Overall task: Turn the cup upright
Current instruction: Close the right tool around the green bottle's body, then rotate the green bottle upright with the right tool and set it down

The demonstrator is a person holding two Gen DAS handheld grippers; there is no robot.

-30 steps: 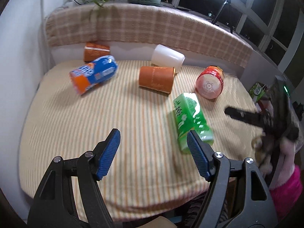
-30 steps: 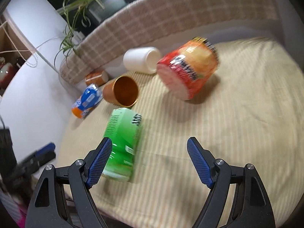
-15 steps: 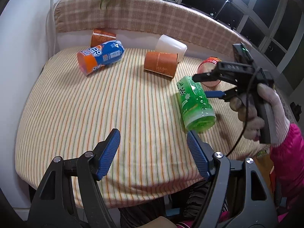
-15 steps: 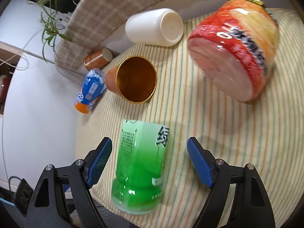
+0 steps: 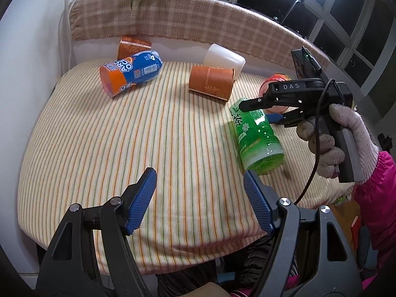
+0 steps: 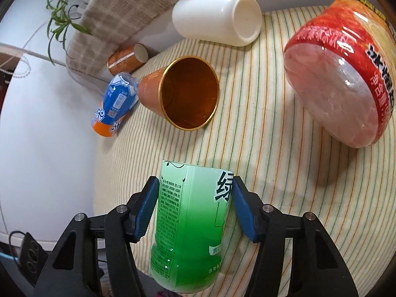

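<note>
While the green cup (image 6: 191,225) lies on its side on the striped cloth (image 5: 123,148), Chinese characters on its label, the right gripper (image 6: 195,206) clamps it; "DAS" marks that gripper's body. Spread wide, the left gripper (image 5: 200,198) holds nothing. "ARCTIC OCEAN" on the blue cup (image 5: 131,73) is partly cut off.

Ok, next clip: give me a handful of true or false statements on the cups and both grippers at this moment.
1. The right gripper has its pads against both sides of the green cup. True.
2. The green cup stands upright. False: it lies on its side on the striped cloth.
3. The left gripper holds the blue and orange cup. False: it is open and holds nothing.
4. The orange cup lies on its side, mouth toward the right wrist camera. True.
5. The white cup lies on its side. True.
</note>
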